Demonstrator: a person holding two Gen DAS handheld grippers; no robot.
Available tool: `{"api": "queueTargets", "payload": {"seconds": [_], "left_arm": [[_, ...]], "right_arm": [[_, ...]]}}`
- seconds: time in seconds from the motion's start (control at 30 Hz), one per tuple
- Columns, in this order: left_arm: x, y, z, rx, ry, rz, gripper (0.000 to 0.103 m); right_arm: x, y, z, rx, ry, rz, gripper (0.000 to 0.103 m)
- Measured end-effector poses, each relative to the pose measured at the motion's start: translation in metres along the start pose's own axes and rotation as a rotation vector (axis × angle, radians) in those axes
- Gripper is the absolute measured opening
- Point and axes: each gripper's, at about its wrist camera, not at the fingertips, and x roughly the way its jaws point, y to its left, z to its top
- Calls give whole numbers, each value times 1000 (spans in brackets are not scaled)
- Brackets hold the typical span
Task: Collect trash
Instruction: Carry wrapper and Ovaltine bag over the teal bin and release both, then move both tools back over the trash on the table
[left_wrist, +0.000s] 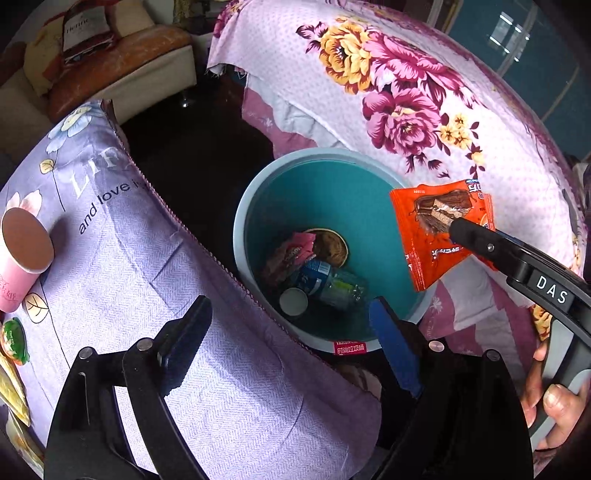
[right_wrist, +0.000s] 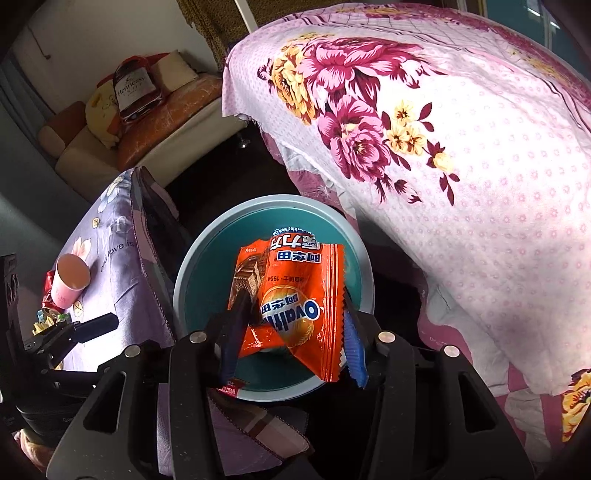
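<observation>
We note, L to R: pink paper cup (left_wrist: 26, 254) upright on a lilac woven cloth (left_wrist: 122, 266) w/ printed leaves and lettering; small crinkled wrappers at the cloth's far left edge, too small to read. Left claw (left_wrist: 291, 328) over cloth edge and bin, jaws spread wide, nothing between them; one finger black and serrated, the other blue-padded.

Centre: round bin (left_wrist: 243, 236), pale grey rim, smooth teal inside, red label at near edge. Inside at bottom: clear plastic bottle (left_wrist: 328, 280) w/ blue label, lying down; pink wrapper (left_wrist: 295, 251); round lid or cup ends, unclear.

Right: right claw (right_wrist: 291, 328) part open, pinching a glossy orange foil packet (right_wrist: 295, 306), zigzag-cut ends, crumpled, directly above the bin's mouth. A hand (left_wrist: 554, 406) grips that claw's handle. Behind: pink dotted bedspread (left_wrist: 424, 110), big magenta and yellow flowers.
</observation>
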Motion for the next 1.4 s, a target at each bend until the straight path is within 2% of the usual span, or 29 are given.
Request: {"api": "queueTargets", "payload": {"seconds": [0.3,0.37,0.43,0.53,0.63,0.77,0.97,1.4], "left_arm": [[-5,15,-9,-32,-4,-23,89],[-8,18,-11,-37,-5,-30,89],[-11,20,-13,-43,-12,-36,90],[-16,25,-16,-52,-24,-38,92],[-19,31,-20,-59,-25,-37,92],[-25,43,-29,-78,-25,-35,92],[-39,71,-52,-123,-30,-29,92],[-104,155,-121,-234,-89,34,92]], "right_arm": [[5,18,-2,-33,22,-18,47],[5,22,-3,-39,27,-21,53],[4,25,-3,-44,28,-25,65],[3,30,-3,-40,35,-20,77],[3,32,-4,-17,60,-12,83],[4,38,-9,-5,86,-11,83],[2,66,-15,-53,105,-1,83],[2,173,-49,-259,171,57,84]]}}
